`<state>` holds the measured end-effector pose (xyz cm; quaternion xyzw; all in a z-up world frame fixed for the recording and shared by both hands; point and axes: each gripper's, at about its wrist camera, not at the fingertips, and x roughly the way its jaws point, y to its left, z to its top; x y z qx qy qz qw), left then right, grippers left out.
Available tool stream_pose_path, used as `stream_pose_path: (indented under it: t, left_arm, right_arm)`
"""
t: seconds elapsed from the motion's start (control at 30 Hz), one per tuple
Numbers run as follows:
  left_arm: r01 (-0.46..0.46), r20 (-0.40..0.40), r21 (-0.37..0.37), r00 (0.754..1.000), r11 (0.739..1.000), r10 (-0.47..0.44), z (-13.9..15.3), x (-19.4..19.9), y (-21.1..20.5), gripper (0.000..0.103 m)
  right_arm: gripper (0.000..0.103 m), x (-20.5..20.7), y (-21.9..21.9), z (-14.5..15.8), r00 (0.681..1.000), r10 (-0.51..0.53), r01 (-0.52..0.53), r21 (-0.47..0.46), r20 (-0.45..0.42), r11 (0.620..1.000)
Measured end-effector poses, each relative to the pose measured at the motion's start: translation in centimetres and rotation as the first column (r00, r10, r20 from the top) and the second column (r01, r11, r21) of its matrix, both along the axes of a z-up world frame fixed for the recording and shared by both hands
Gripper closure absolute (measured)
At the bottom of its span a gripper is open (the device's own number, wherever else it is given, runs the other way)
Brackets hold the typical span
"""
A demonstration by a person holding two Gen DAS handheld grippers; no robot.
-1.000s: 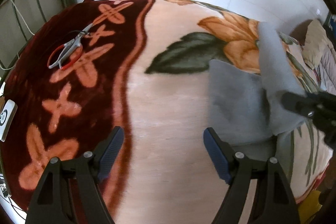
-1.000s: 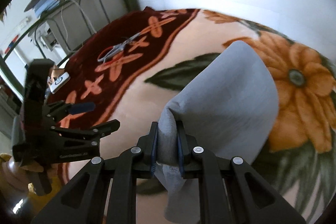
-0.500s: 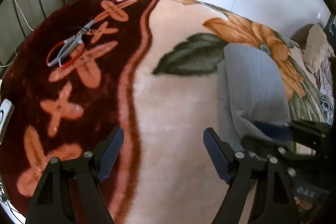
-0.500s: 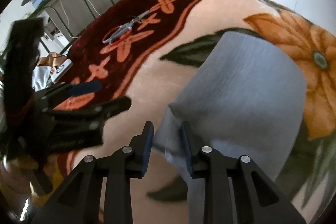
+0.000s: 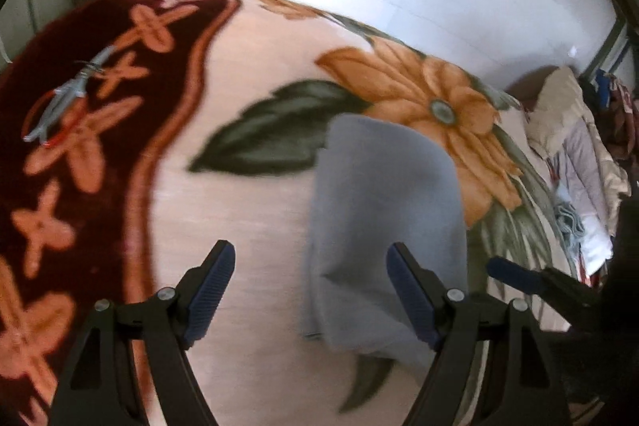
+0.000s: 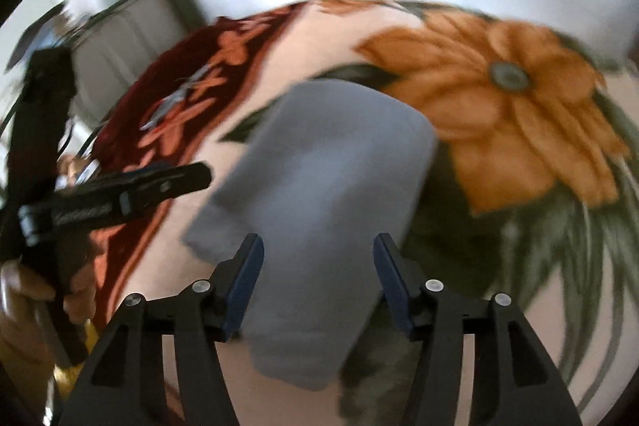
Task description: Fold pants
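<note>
The grey pants [image 5: 383, 218] lie folded in a compact bundle on the flowered blanket [image 5: 255, 218], beside the orange flower. They also show in the right wrist view [image 6: 319, 202]. My left gripper [image 5: 309, 266] is open and empty, just left of the bundle's near end. My right gripper [image 6: 318, 258] is open and empty, its jaws spread above the near part of the bundle. The right gripper's finger [image 5: 519, 274] shows at the right of the left wrist view.
Scissors with red handles [image 5: 60, 106] lie on the dark red border of the blanket at the far left. A pile of clothes and bedding [image 5: 575, 162] sits at the right. A shelf unit [image 6: 120, 6] stands beyond the bed's left side.
My right gripper has opened and let go of the pants, which now lie folded flat on the blanket. Both grippers have shifted; the left one stays open.
</note>
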<state>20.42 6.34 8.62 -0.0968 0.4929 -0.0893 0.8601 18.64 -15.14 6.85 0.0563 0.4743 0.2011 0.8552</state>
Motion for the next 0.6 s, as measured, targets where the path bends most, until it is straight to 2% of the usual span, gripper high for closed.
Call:
stream_pose_path:
  t: [0.13,0.27,0.37,0.4,0.43,0.47,0.53,0.6]
  left_arm:
    - [0.032,-0.062,0.005,0.998,0.999,-0.031,-2.5,0.7,-1.4,0.021]
    - [0.050,-0.122,0.016,0.991,0.999,-0.048,-5.3,0.5,-2.0,0.021]
    - [0.013,-0.139,-0.048,0.990,0.999,-0.019,-6.3,0.3,-1.4,0.023]
    - [0.010,-0.139,-0.082,0.990,0.997,-0.021,-6.5,0.2,-1.2,0.036]
    - [0.018,-0.137,-0.129,0.990,0.991,-0.036,-6.5,0.1,-1.1,0.048]
    - [0.018,-0.138,-0.157,0.990,0.987,-0.040,-6.4,0.0,-1.1,0.056]
    - [0.017,-0.124,-0.150,0.992,0.989,-0.036,-6.1,-0.3,-1.3,0.067]
    - [0.028,-0.100,-0.147,0.994,0.989,-0.043,-5.3,-0.7,-1.5,0.074]
  right_arm:
    - [0.045,0.9,-1.0,-2.9,0.994,-0.070,0.071,0.012,-0.079,0.997]
    - [0.045,1.0,-1.3,-5.3,0.987,-0.067,0.082,0.097,-0.145,0.992]
    - [0.045,0.9,-1.3,-6.4,0.983,-0.079,0.103,0.146,-0.166,0.984]
    - [0.050,0.9,-1.3,-6.4,0.983,-0.079,0.106,0.161,-0.163,0.981]
    - [0.051,0.9,-1.2,-6.4,0.983,-0.076,0.104,0.172,-0.165,0.979]
    - [0.056,0.8,-1.2,-6.2,0.984,-0.077,0.105,0.169,-0.162,0.980]
    - [0.063,0.6,-1.2,-5.7,0.986,-0.067,0.093,0.175,-0.151,0.980]
    - [0.076,0.2,-1.4,-4.7,0.990,-0.054,0.080,0.200,-0.132,0.976]
